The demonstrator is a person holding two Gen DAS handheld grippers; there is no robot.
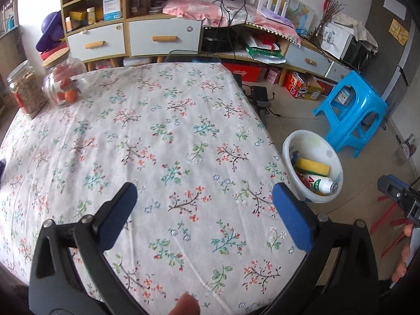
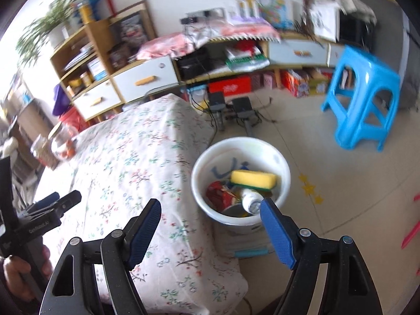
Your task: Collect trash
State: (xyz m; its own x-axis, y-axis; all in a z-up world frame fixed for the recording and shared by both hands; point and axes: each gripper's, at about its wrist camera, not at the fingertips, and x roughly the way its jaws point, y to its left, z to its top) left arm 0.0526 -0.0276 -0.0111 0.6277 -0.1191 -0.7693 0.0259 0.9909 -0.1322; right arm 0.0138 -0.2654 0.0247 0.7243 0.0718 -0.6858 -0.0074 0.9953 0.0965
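Floral tablecloth [image 1: 162, 136] fills the frame centre, bare of trash; sponge [image 2: 253, 179] and bottle [image 2: 250, 199] sit in the white bucket [image 2: 282, 168] at centre; left gripper [image 1: 204, 210] and right gripper [image 2: 210, 225] gape wide, holding nothing; the bucket looks easy to knock over.

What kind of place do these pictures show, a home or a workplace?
Most likely a lived-in room in a home. A table with a floral cloth holds food jars, a cluttered wooden shelf unit with drawers lines the wall, and a blue plastic stool stands on the tiled floor.
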